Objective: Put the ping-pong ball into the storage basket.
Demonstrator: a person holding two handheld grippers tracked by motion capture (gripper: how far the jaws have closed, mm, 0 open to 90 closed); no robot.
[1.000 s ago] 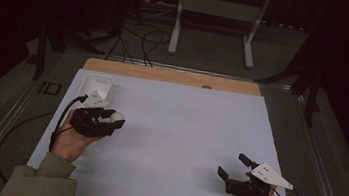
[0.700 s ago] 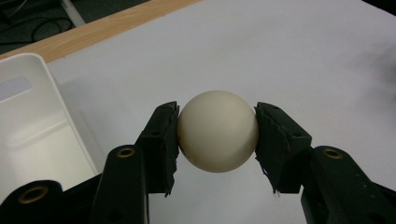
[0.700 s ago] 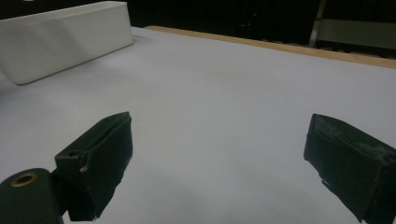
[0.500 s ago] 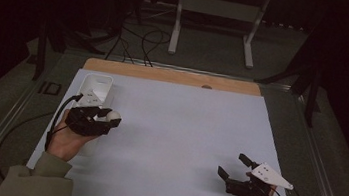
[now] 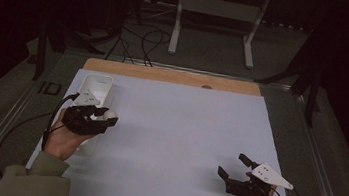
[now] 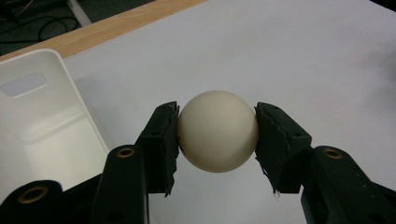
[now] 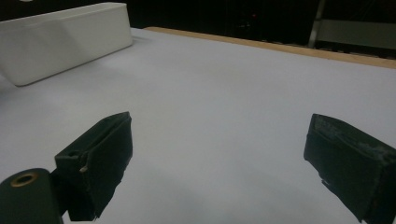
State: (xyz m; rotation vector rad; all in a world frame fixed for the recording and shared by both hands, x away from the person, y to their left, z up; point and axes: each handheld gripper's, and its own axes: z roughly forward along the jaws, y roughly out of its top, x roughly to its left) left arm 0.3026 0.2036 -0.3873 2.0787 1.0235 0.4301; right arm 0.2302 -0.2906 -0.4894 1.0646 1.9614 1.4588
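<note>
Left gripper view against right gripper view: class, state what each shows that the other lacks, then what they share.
The left gripper view alone has a cream ball clamped between the left gripper's black fingers, close beside the bin's open inside. The right gripper view alone has the right gripper with fingers spread wide, nothing between them. Both include the white bin, the white sheet and the table's wooden edge.

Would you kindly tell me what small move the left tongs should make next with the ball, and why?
Probably carry the ball sideways until it is over the white bin, then open. The left tongs clamp the ball with both pads on its sides, clear of the white sheet, and the bin's rim lies just beside it. The right tongs stand open with nothing between them.
</note>
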